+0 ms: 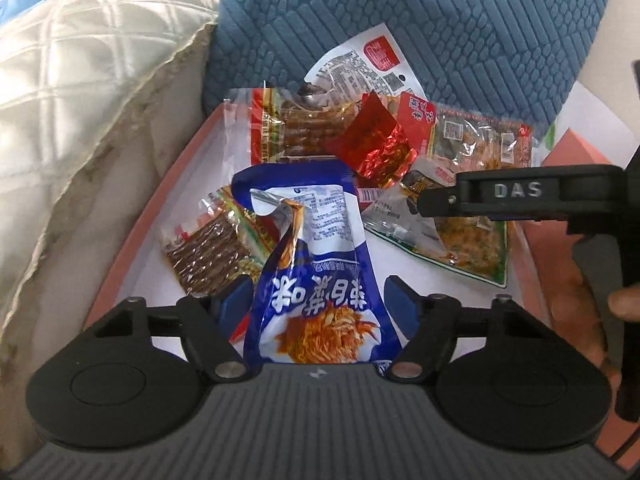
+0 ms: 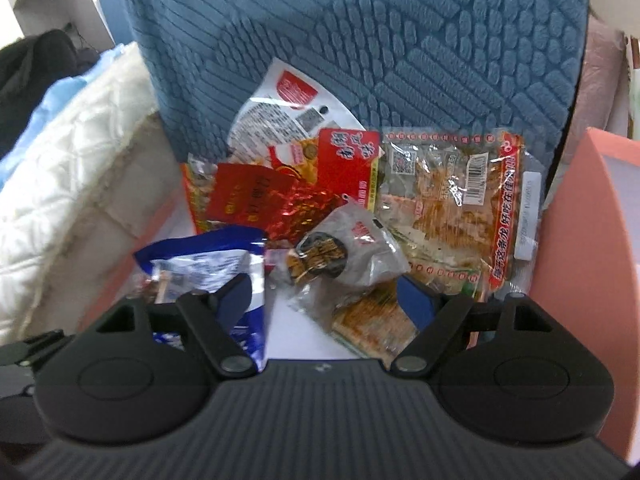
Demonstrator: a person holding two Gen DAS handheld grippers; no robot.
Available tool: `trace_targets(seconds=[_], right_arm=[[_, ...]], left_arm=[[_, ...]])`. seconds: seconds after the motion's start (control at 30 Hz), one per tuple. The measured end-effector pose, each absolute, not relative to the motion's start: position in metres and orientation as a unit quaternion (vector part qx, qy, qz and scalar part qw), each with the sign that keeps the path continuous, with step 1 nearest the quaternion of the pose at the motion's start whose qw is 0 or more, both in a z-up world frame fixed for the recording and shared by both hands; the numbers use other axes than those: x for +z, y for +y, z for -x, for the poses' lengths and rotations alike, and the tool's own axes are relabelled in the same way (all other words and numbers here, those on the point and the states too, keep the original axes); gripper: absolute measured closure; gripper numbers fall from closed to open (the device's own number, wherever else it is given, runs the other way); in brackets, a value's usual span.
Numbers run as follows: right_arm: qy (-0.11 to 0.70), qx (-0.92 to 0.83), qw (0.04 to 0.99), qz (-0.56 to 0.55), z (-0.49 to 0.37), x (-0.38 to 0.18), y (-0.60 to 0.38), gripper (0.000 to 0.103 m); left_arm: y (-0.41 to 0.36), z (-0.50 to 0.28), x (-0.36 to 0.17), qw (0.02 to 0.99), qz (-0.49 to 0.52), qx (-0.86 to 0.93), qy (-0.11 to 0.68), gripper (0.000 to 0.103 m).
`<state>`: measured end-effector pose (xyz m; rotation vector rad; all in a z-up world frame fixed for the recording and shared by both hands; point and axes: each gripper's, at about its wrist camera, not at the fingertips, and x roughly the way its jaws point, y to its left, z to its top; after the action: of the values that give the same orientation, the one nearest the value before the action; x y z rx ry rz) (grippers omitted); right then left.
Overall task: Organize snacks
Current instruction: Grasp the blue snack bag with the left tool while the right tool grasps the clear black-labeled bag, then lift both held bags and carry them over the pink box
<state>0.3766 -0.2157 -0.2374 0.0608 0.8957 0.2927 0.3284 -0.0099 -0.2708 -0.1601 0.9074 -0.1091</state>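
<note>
A pink-rimmed white box [image 1: 132, 236] holds several snack packets. My left gripper [image 1: 320, 298] is open over its near end, with a blue and white snack bag [image 1: 320, 264] lying between the wide-apart blue pads, not pinched. A clear packet of brown strips [image 1: 208, 252] lies left of it. A red foil packet [image 1: 372, 140] and a large clear packet [image 1: 480, 148] lie farther back. My right gripper [image 2: 326, 292] is open above a small grey packet [image 2: 344, 252] and an orange packet [image 2: 372, 320]. The blue bag [image 2: 224, 264] shows at its left.
A blue textured cushion [image 1: 420, 20] stands behind the box. A white quilted cushion [image 1: 80, 80] lies to the left. The pink box lid [image 2: 584, 240] stands at the right. The right gripper's black body [image 1: 520, 196] reaches over the box from the right.
</note>
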Motion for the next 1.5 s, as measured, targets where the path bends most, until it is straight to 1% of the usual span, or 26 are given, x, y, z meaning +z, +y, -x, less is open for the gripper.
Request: trace_targets(seconds=[0.1,0.17,0.4,0.47,0.53,0.6,0.63,0.77,0.8,0.83,1.0,1.2,1.5], right_arm=[[0.441,0.135,0.887,-0.03,-0.389,-0.247,-0.217,0.022],[0.442,0.134,0.887,-0.027,-0.395,-0.251,-0.216,0.022],[0.447,0.148,0.882,-0.005,-0.409,-0.264,-0.203,0.02],[0.448,0.15,0.881,0.001,-0.41,-0.266,-0.2,0.02],[0.446,0.148,0.882,0.003,-0.41,-0.265,-0.2,0.022],[0.445,0.151,0.883,0.006,-0.41,-0.264,-0.198,0.029],[0.444,0.15,0.884,0.009,-0.408,-0.263,-0.197,0.03],[0.439,0.147,0.886,0.028,-0.396,-0.254,-0.194,0.039],[0.438,0.15,0.886,0.028,-0.392,-0.25,-0.194,0.045],[0.44,0.153,0.884,0.027,-0.388,-0.246,-0.194,0.047],[0.434,0.157,0.887,0.03,-0.369,-0.229,-0.201,0.049],[0.426,0.152,0.891,0.023,-0.341,-0.203,-0.209,0.049],[0.424,0.14,0.895,0.018,-0.297,-0.183,-0.215,0.049]], left_arm=[[-0.011,-0.335,-0.277,0.894,0.076,-0.054,0.439,0.032],[-0.013,-0.339,-0.281,0.893,0.071,-0.052,0.441,0.038],[-0.013,-0.345,-0.287,0.896,0.084,-0.039,0.435,0.05],[-0.012,-0.345,-0.287,0.895,0.094,-0.041,0.435,0.058],[-0.013,-0.345,-0.285,0.894,0.1,-0.043,0.434,0.064],[-0.013,-0.344,-0.283,0.895,0.104,-0.043,0.432,0.068],[-0.013,-0.343,-0.281,0.894,0.109,-0.043,0.433,0.07],[-0.013,-0.339,-0.273,0.891,0.11,-0.045,0.438,0.071],[-0.013,-0.337,-0.27,0.892,0.108,-0.043,0.437,0.071],[-0.011,-0.334,-0.268,0.892,0.111,-0.043,0.437,0.071],[-0.007,-0.32,-0.258,0.889,0.125,-0.047,0.437,0.071],[-0.001,-0.296,-0.239,0.894,0.127,-0.044,0.427,0.071],[0.01,-0.256,-0.208,0.902,0.118,-0.052,0.413,0.072]])
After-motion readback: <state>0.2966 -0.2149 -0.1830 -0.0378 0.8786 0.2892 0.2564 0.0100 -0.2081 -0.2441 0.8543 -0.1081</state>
